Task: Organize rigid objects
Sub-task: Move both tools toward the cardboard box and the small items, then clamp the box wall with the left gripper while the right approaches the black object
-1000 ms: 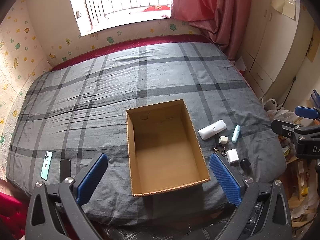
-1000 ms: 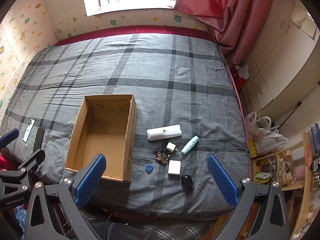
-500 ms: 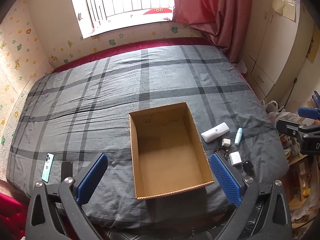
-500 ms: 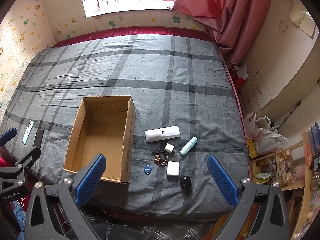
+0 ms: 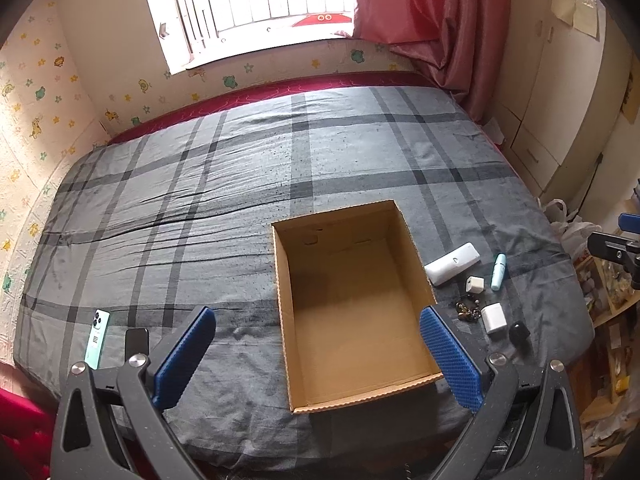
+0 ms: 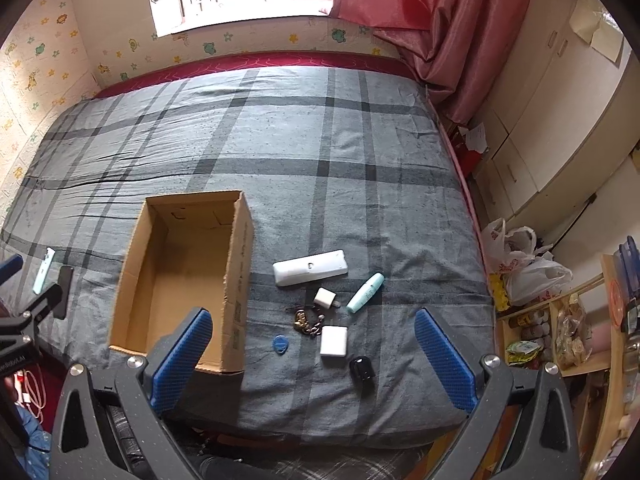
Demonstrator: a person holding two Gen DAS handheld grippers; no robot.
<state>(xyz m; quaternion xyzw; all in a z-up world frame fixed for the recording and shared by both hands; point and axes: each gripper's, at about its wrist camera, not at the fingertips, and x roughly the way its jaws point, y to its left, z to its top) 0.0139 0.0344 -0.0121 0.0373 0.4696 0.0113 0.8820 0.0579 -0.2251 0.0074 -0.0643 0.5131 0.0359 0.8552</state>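
Both claws — slightly farther back

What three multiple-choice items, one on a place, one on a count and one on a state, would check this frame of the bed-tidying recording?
1. Where does the long white remote control lie?
A. inside the box
B. on the bedcover to the right of the box
C. on the floor

2. How many phones lie on the bedcover left of the open brown cardboard box?
A. none
B. two
C. four

3. What is the state of the box?
A. empty
B. half filled
C. closed with flaps

Answers: 1 B, the remote rests on the grey plaid bedcover beside the box's right wall. 2 B, a mint-green phone and a black phone lie side by side. 3 A, only bare cardboard floor shows inside.
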